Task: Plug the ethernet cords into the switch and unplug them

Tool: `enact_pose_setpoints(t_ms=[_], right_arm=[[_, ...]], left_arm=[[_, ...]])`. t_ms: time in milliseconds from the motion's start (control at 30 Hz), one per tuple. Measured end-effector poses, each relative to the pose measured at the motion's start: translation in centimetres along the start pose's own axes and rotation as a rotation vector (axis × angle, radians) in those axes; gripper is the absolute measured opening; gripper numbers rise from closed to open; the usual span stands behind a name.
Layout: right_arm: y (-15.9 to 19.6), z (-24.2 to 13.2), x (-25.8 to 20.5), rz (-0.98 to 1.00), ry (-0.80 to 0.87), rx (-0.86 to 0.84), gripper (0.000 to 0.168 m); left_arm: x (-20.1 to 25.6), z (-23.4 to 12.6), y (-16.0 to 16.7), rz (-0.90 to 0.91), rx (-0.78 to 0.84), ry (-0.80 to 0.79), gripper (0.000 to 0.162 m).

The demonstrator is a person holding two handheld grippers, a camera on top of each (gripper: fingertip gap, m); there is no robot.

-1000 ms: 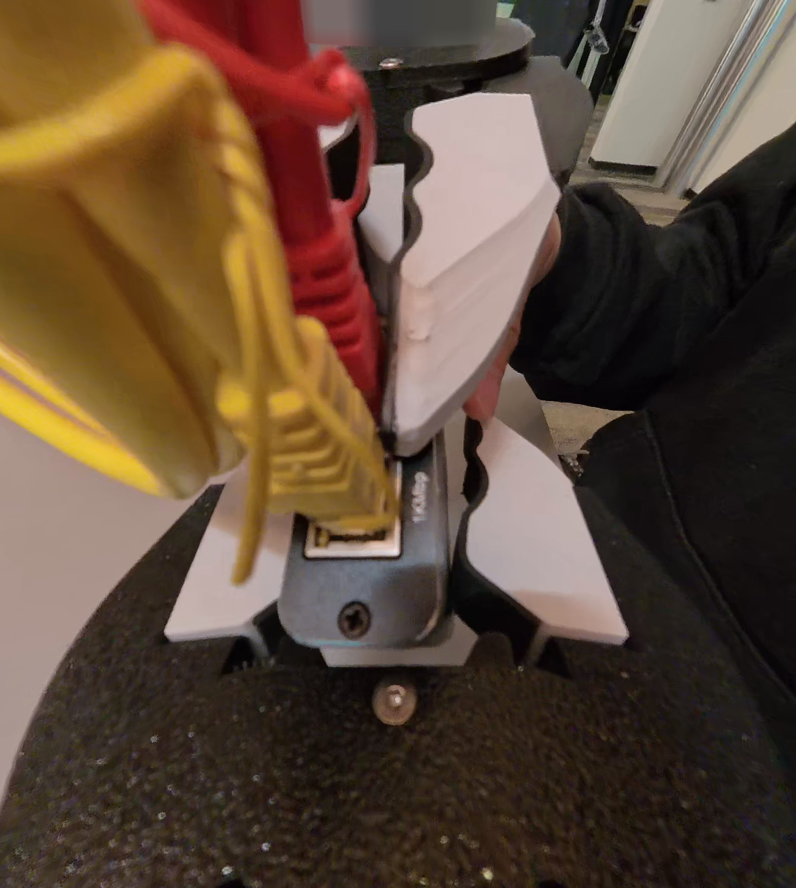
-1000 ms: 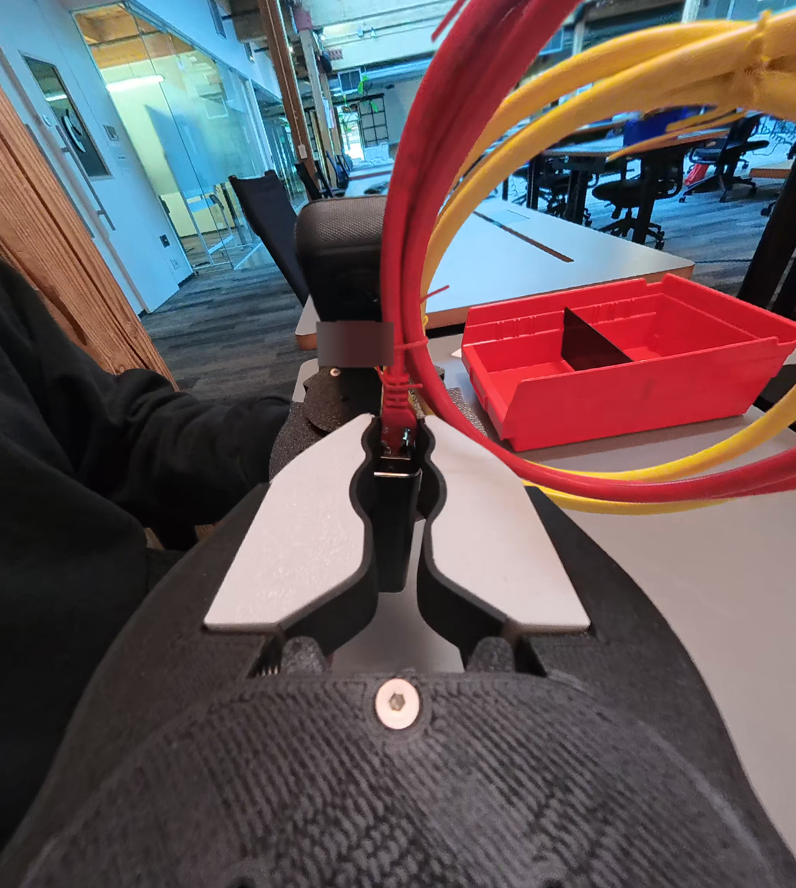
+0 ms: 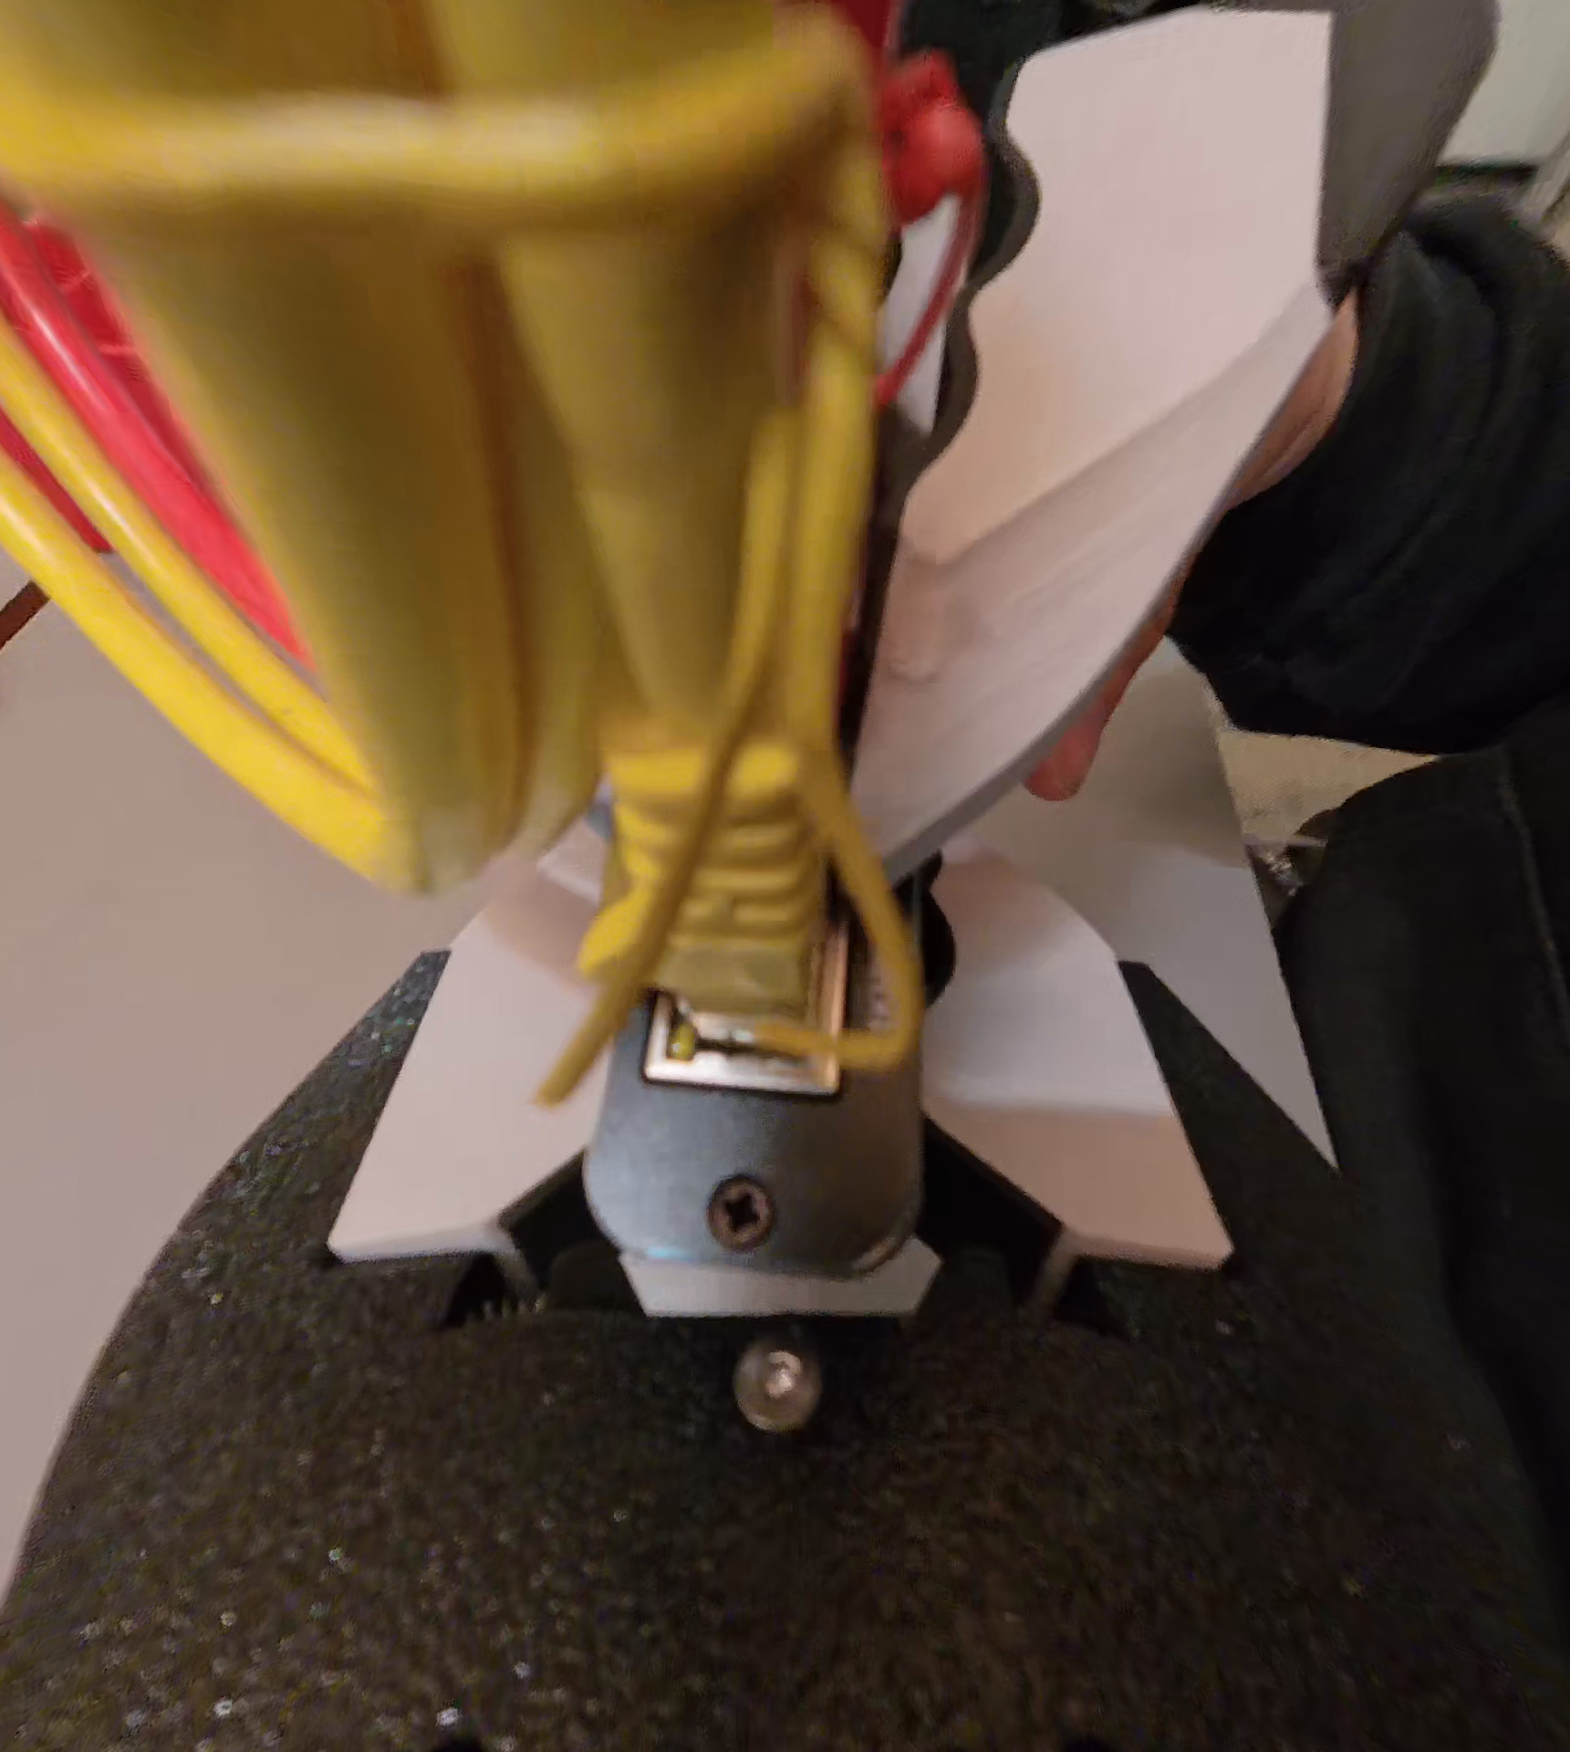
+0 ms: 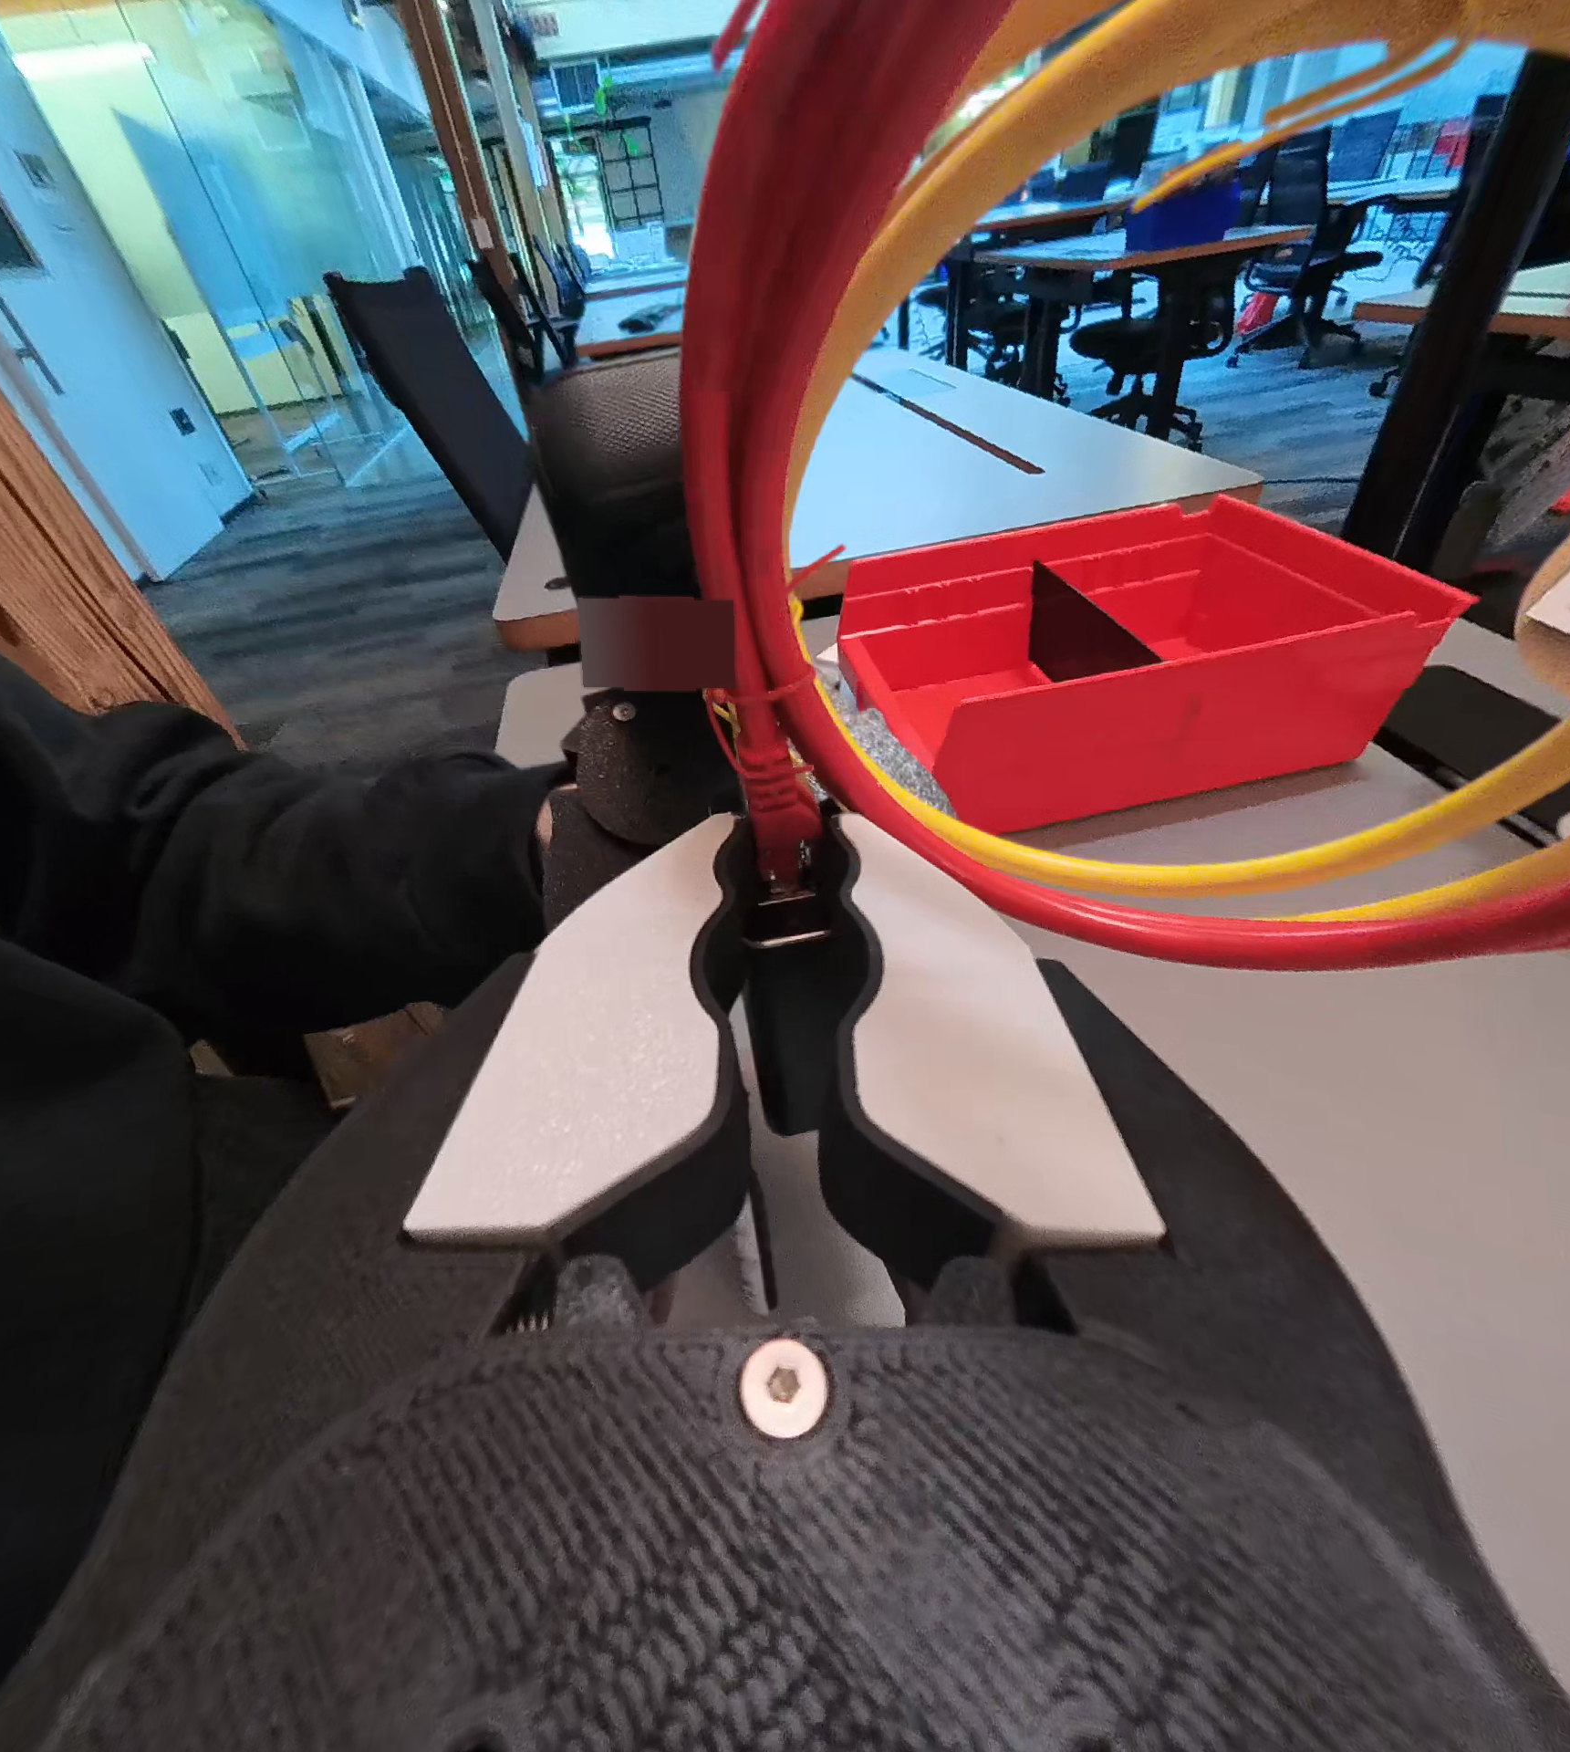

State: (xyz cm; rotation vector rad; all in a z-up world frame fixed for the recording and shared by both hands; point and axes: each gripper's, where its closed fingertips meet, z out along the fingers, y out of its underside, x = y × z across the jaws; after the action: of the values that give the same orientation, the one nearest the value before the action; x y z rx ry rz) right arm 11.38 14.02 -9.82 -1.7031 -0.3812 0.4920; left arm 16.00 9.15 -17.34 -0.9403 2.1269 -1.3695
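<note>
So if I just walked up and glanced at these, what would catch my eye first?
Probably the bright coils of yellow cable and red cable looping close to both cameras. Below them, the yellow plug sits in a port of the dark switch, held between the left gripper's white fingers. A red bin stands on the table behind.

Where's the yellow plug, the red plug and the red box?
Yellow plastic plug [image 3: 743, 891]: left wrist view, ribbed boot.
Red plastic plug [image 4: 776, 796]: right wrist view, ribbed boot.
Red plastic box [image 4: 1169, 749]: right wrist view, front wall.
</note>
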Motion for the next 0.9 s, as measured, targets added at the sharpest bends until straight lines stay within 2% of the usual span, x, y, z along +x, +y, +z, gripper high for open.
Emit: enact_pose_setpoints(t_ms=[167,367,467,667,767,900], right_arm=[[-0.3,0.2,-0.2,0.056,-0.023,0.041,0.014],[0.5,0.4,0.1,-0.007,0.029,-0.037,0.014],[0.6,0.4,0.2,-0.022,0.042,-0.056,0.014],[0.8,0.3,0.6,0.118,-0.015,0.020,0.014],[1.0,0.3,0.9,0.120,0.000,0.016,0.014],[1.0,0.1,1.3,0.077,0.010,-0.016,0.014]], left_arm=[[0.0,-0.3,-0.4,0.012,0.046,0.002,0.049],[-1.2,-0.1,1.3,0.081,-0.073,-0.070,0.049],[-1.7,0.0,1.2,0.101,-0.054,-0.106,0.048],[-2.2,0.1,1.3,0.105,-0.042,-0.143,0.050],[-2.0,0.5,1.5,0.066,-0.038,-0.112,0.048],[-1.0,1.0,0.7,-0.021,0.045,0.000,0.049]])
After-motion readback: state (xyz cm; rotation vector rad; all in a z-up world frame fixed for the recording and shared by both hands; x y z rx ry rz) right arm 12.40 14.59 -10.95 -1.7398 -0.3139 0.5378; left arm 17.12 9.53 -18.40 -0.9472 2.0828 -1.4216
